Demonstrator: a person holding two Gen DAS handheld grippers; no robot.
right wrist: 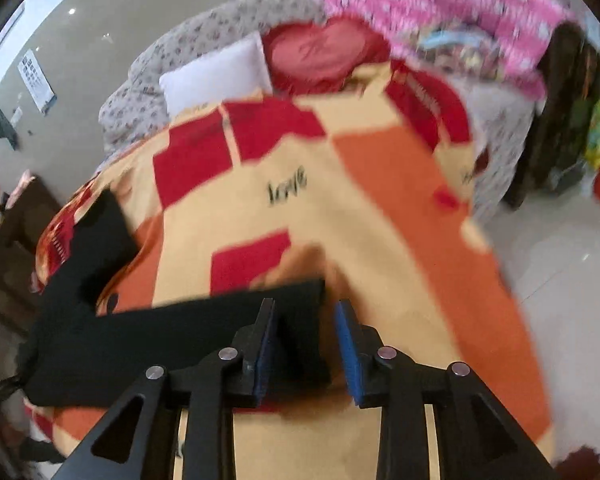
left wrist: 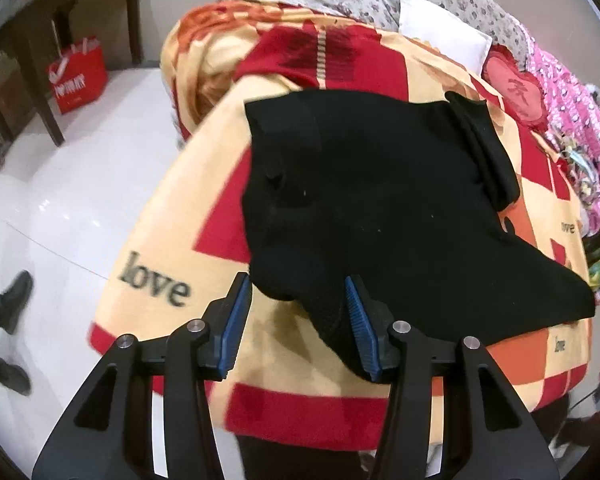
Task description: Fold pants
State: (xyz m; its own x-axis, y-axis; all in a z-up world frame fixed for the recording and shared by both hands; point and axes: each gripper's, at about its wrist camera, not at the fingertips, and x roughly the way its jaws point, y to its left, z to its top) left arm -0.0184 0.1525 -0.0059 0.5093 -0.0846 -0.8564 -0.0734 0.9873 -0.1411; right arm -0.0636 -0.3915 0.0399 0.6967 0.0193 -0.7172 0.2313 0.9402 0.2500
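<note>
Pants (left wrist: 380, 200) on the blanket (left wrist: 160, 240), a corner between each parted, ungripping claw: left (left wrist: 298, 324), right (right wrist: 306, 350).

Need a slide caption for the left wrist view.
Open left tongs above black pants spread on a checked blanket.

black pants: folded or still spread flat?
Folded, at least partly. The black pants lie as a compact, layered bundle on the checked blanket, one band doubled over along the far edge. How many folds: cannot tell.

two downward wrist views, shared blanket (left wrist: 160, 240)
</note>
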